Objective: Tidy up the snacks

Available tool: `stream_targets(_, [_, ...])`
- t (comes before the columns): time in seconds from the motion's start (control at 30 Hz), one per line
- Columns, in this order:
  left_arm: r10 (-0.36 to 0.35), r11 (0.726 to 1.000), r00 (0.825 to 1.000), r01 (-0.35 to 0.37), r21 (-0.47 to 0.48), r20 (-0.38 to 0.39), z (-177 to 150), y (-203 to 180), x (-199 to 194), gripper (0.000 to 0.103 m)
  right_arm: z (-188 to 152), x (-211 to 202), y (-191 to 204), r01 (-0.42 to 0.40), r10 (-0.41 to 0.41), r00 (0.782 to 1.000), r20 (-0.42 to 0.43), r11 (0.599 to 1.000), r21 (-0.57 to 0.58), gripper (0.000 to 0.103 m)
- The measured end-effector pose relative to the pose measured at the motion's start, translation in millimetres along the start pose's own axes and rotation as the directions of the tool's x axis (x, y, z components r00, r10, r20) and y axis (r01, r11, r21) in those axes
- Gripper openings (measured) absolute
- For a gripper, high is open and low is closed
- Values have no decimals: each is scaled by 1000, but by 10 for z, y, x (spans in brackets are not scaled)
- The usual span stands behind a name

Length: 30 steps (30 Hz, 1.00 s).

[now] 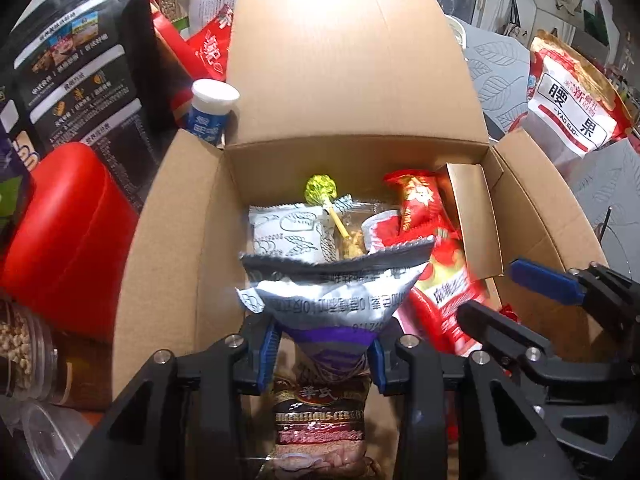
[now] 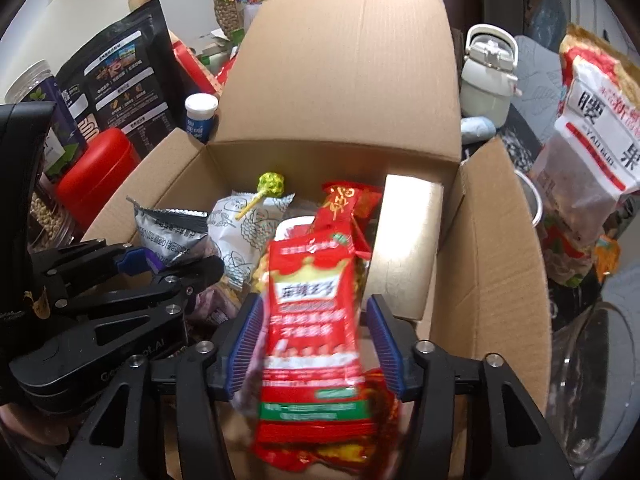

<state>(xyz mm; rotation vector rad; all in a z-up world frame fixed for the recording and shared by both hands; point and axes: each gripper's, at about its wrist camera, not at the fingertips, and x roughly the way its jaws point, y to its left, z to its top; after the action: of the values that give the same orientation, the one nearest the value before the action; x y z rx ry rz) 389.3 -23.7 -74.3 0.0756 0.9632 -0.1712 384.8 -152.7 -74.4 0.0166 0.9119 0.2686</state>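
An open cardboard box [image 1: 180, 240] holds a white printed packet [image 1: 286, 234], a green lollipop [image 1: 320, 190], red packets [image 1: 420, 204] and a gold carton [image 1: 474, 220]. My left gripper [image 1: 324, 340] is shut on the pinched purple end of a silver packet [image 1: 332, 292], held over the box's near side. Beneath it lies a dark cereal packet [image 1: 320, 420]. In the right wrist view, a blurred red snack packet [image 2: 312, 320] hangs between the blue pads [image 2: 248, 340] of my right gripper [image 2: 314, 304], which is open with a gap on the right side.
Left of the box stand a red container [image 1: 68, 240], a black pouch [image 1: 76, 72], a white-capped bottle [image 1: 212, 108] and a jar of beans [image 1: 20, 352]. A cashew bag [image 1: 576, 104] leans at the right. A pale flask [image 2: 488, 76] stands behind the box.
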Motion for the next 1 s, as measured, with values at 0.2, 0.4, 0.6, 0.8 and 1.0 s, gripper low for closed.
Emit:
stream_targets(0.2, [22, 1000, 999, -21, -12, 43, 23, -2, -148, 63, 10, -139, -28, 10, -10, 999, 33, 1000, 7, 72])
stream_targets(0.4, [44, 999, 997, -44, -2, 56, 33, -38, -257, 63, -5, -275, -38, 47, -48, 997, 54, 999, 11, 78])
stream_targets(0.6, [36, 999, 995, -36, -7, 95, 50, -36, -514, 63, -11, -439, -95, 59, -62, 995, 73, 997, 42, 78])
stream_targets(0.8, [45, 999, 988, -44, -7, 146, 0, -64, -822, 63, -5, -747, -62, 67, -72, 990, 124, 997, 41, 78])
stream_targets(1.0, [47, 999, 976, -49, 1, 211, -44, -110, -1227, 63, -31, -1105, 47, 73, -76, 979, 188, 997, 24, 78])
